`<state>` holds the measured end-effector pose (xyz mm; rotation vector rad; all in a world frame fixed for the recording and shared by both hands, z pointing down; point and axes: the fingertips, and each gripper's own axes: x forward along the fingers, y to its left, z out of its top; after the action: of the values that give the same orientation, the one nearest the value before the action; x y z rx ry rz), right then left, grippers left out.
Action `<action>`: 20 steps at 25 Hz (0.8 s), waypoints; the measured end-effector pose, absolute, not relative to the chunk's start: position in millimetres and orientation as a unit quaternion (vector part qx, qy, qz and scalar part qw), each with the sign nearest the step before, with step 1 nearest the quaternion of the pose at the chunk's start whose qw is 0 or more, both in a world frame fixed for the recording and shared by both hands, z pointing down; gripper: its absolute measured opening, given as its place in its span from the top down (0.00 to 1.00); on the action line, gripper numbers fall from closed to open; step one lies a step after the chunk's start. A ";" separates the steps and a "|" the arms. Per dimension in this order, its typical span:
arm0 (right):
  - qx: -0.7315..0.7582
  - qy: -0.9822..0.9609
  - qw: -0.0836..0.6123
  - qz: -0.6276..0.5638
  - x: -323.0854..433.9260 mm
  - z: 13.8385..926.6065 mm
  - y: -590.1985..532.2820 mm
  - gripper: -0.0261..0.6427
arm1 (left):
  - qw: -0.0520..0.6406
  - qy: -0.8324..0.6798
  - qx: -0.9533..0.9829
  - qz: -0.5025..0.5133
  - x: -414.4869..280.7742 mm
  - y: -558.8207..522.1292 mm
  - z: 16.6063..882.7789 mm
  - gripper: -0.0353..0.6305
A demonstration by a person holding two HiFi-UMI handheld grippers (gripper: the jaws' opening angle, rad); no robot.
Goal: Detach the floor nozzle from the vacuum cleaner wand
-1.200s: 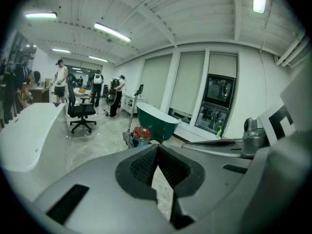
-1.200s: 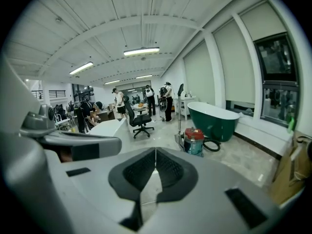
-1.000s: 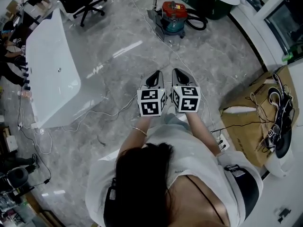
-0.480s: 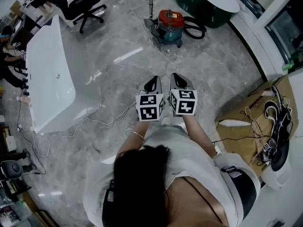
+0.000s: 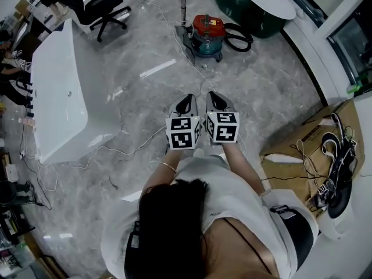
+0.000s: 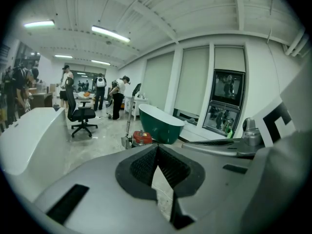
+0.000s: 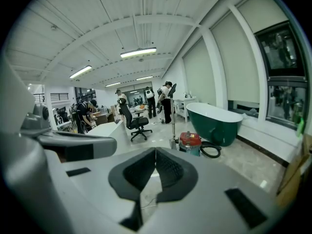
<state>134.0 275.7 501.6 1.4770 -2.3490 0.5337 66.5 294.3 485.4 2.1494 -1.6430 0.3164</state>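
I hold the left gripper point(image 5: 186, 102) and right gripper point(image 5: 215, 99) side by side, jaws pressed together, empty. The vacuum cleaner point(image 5: 207, 32) stands at twelve o'clock, well apart.

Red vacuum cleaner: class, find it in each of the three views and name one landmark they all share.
Head view: red vacuum cleaner, top centre.
Left gripper view: red vacuum cleaner, just left of centre.
Right gripper view: red vacuum cleaner, right of centre.
Shared landmark: green bathtub beside it.
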 end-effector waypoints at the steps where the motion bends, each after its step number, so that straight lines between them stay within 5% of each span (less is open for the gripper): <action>1: 0.517 -0.821 0.157 0.186 136.2 501.3 273.8 0.94 | 0.208 -0.590 0.772 0.114 68.3 292.2 485.4 0.94; 20: 0.521 -0.815 0.175 0.184 140.3 517.0 261.0 0.94 | 0.218 -0.605 0.757 0.120 59.6 277.3 496.5 0.94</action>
<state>140.3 261.0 517.0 1.4752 -2.3098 0.5206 59.6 277.3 496.5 2.0957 -1.6743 0.3314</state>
